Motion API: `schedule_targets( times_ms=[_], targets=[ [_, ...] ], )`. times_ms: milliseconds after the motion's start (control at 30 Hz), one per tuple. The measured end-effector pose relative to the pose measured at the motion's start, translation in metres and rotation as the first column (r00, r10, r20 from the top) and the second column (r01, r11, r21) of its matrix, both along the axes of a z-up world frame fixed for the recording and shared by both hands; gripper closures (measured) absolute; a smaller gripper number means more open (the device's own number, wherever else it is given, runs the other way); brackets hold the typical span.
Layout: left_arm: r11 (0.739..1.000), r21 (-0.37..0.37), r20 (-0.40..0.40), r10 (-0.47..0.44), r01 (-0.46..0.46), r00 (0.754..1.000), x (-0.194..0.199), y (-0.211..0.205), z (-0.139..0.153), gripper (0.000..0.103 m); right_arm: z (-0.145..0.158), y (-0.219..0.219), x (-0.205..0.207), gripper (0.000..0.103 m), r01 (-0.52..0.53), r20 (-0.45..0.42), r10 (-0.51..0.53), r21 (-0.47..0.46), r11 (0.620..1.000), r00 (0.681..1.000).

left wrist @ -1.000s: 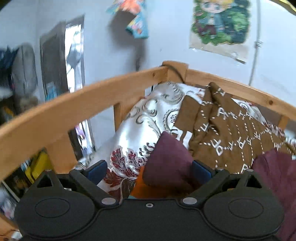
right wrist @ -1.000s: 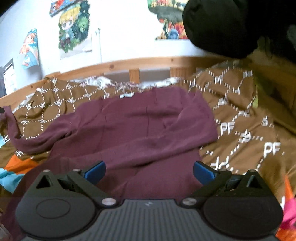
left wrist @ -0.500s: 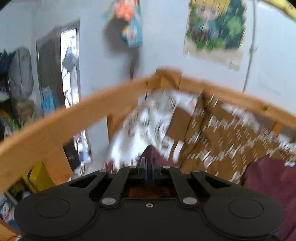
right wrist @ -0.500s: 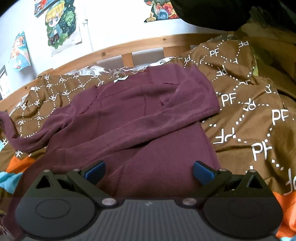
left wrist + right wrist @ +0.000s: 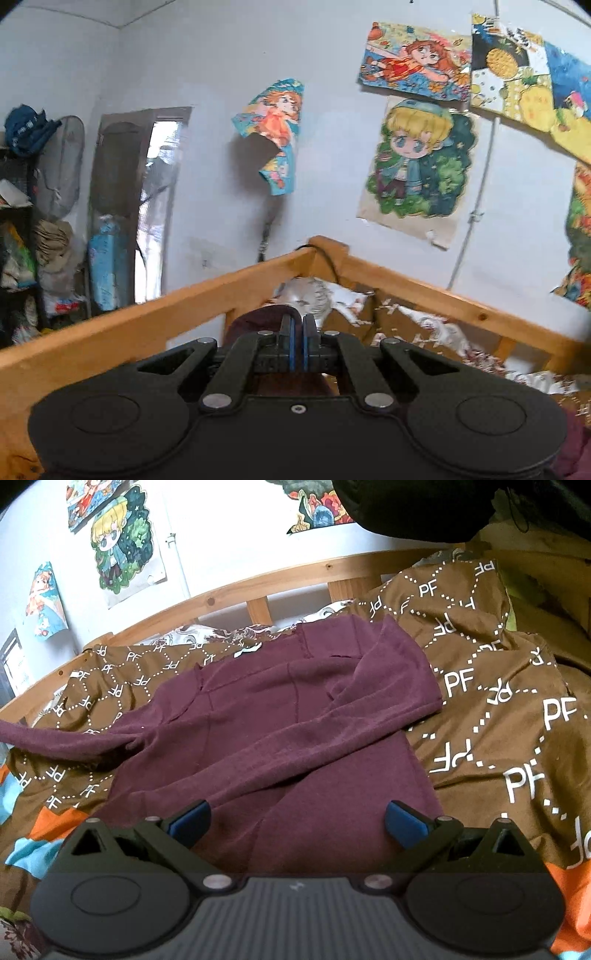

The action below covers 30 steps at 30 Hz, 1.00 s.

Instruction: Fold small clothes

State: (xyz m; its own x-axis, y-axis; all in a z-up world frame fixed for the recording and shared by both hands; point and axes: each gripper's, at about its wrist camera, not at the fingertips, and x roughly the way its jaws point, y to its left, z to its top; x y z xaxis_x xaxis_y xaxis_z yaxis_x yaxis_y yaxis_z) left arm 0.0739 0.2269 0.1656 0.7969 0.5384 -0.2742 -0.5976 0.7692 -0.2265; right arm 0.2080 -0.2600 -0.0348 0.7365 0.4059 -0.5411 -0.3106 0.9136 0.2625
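Sweater: the maroon sweater [image 5: 280,716] lies spread on the brown PF-printed blanket [image 5: 498,686] on the bed, directly ahead of the right fingers, body running away from them towards the wooden bed rail [image 5: 258,579].
Long axis: one sleeve [image 5: 55,734] trails out far to the left of the right fingers; the other is already folded across the chest.
Left gripper [image 5: 297,345]: fingers pressed together on a maroon fold, seemingly that sleeve's cuff [image 5: 258,321], which bulges just beyond and left of the tips.
Right gripper [image 5: 297,821]: fingers wide apart, nothing between them, hovering over the hem.
Nearer hand: the left has the sleeve; my guess is it carries it rightward across the body.
Change: a second ago the left fingers stood wide around the cuff down by the bedding; now they are clamped and raised, the view showing mostly wall and posters [image 5: 413,158]. The right has barely shifted.
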Motion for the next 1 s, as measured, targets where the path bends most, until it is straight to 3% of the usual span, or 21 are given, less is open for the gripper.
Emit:
schedule_targets(
  times_ms=[100,200,300,400,533,700,833,900,1000],
  targets=[
    [0.998,-0.029,0.057,-0.061,0.063,0.996,0.010,-0.012,0.004,0.100,0.000,0.001,-0.001,0.000,-0.006,-0.006,0.006,0.008,1.000,1.000],
    [0.985,-0.033,0.129,-0.166,0.172,0.978,0.028,-0.032,0.012,0.100,0.002,0.002,-0.003,0.000,-0.008,-0.001,0.008,0.014,1.000,1.000],
    [0.953,-0.006,0.166,-0.299,0.304,0.940,0.051,-0.065,0.023,0.100,0.005,-0.001,-0.004,0.000,-0.002,0.007,0.002,0.023,1.000,1.000],
    [0.904,-0.003,0.175,-0.421,0.428,0.890,0.078,-0.099,0.026,0.100,0.009,-0.008,-0.003,0.000,0.004,0.025,-0.005,0.024,1.000,1.000],
    [0.805,-0.013,0.150,-0.584,0.593,0.798,0.109,-0.154,0.019,0.100,0.016,-0.020,-0.001,0.000,0.028,0.057,-0.028,0.001,1.000,0.998],
    [0.656,-0.030,0.082,-0.751,0.755,0.655,0.140,-0.225,-0.005,0.100,0.022,-0.042,0.006,0.000,0.091,0.091,-0.089,-0.018,0.996,0.992],
    [0.552,-0.033,0.019,-0.833,0.833,0.553,0.149,-0.270,-0.033,0.100,0.023,-0.066,0.015,0.000,0.159,0.085,-0.159,0.010,0.987,0.984],
    [0.497,-0.076,-0.008,-0.867,0.864,0.498,0.152,-0.291,-0.052,0.100,0.022,-0.075,0.017,0.000,0.183,0.085,-0.184,0.016,0.983,0.979],
    [0.436,-0.150,-0.048,-0.900,0.887,0.434,0.156,-0.314,-0.083,0.100,0.020,-0.085,0.021,0.000,0.207,0.083,-0.208,0.024,0.978,0.975]
  ],
)
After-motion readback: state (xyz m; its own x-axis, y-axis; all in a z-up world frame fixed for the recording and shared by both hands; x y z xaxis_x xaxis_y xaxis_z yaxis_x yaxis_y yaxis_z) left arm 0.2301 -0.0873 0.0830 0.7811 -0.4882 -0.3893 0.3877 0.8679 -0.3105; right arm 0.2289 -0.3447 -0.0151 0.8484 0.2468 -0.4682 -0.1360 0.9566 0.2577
